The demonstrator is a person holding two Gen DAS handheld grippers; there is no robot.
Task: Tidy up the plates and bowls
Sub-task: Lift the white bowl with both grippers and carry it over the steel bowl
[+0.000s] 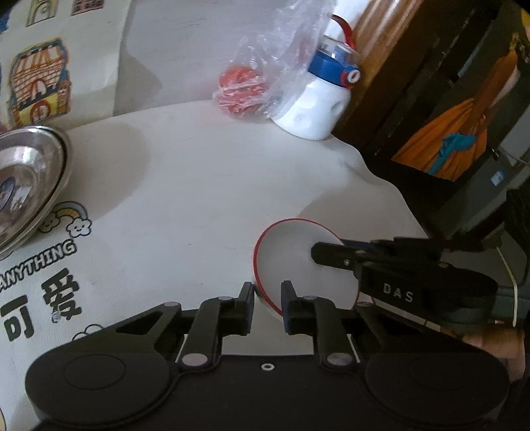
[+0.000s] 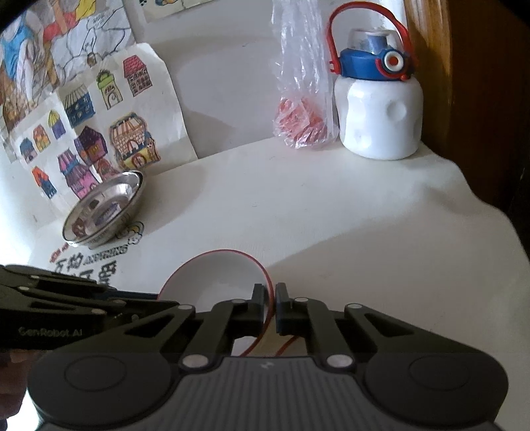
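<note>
Here, left tool [image 1: 267, 300] and right tool [image 2: 270, 303] both clamped narrow on red-rimmed white bowl [image 1: 291, 255] rim.

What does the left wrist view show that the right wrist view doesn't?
Only the left wrist view shows the dark furniture at right with an orange and blue cloth, and the DAS marking on the right gripper.

Only the right wrist view shows the whole steel bowl, the upper drawings on the wall and the bottle's full red handle.

Both show the white red-rimmed plate pinched at opposite edges by the left gripper and right gripper, plus the water bottle, plastic bag and white tablecloth.
</note>
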